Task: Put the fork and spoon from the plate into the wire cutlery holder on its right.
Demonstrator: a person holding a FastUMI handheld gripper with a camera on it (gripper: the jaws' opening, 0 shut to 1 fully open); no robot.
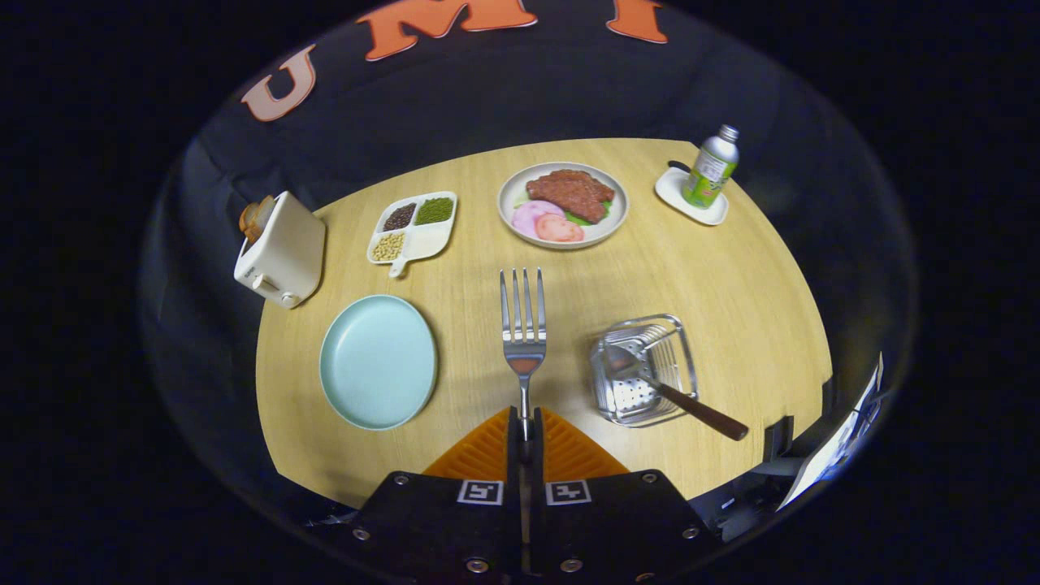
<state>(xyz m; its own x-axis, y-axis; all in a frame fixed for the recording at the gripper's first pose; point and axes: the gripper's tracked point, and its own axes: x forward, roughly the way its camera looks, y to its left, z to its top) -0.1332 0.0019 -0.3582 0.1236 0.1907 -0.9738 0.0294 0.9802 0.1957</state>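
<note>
Gripper (524,426) fingers pressed together, pinching the fork (522,325) by its handle; tines point forward, raised above the wooden table (731,268). Pale blue plate (378,361) sits bare to the left of the fingers. Wire cutlery holder (646,370) is to the right, spoon (666,390) already in it, brown handle sticking out over the rim.

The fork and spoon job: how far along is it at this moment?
Done: the brown-handled metal spoon already lies in the square wire cutlery holder, handle sticking out over its rim. The round light-blue plate is empty. In hand: the gripper is shut on the silver metal fork, tines pointing ahead. Left: put the fork into the holder.
</note>
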